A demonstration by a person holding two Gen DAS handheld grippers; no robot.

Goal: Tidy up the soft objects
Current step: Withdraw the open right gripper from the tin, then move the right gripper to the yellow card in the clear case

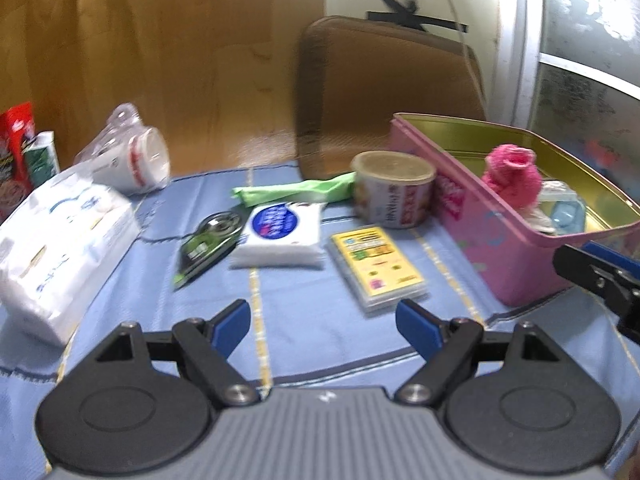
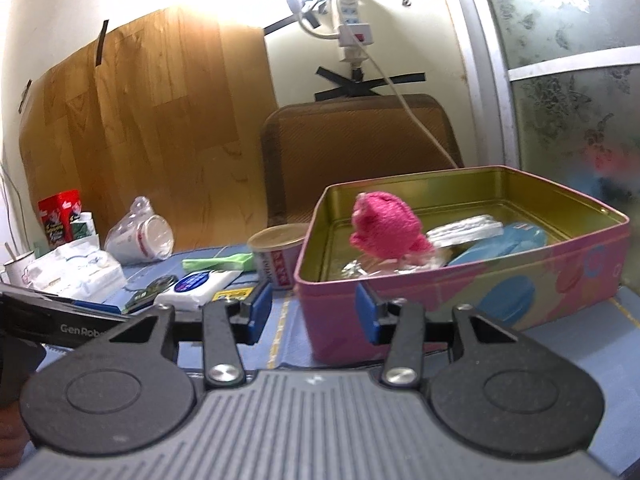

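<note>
Blue checked cloth (image 1: pixel 320 320) covers the desk beyond both sets of spread, empty fingers, left gripper (image 1: pixel 323 326) and right gripper (image 2: pixel 313 312); "GenRobo" lettering is visible left of the right fingers (image 2: pixel 258 312).

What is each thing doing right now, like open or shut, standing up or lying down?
Pink tin box: open, no lid on.
Pink knitted thing: inside the box.
Round can: upright, lid on.
Plastic cup: lying on its side.
Small tissue pack: lying flat.
Yellow card case: lying flat.
Left tool: open, empty.
Right tool: open, empty.
</note>
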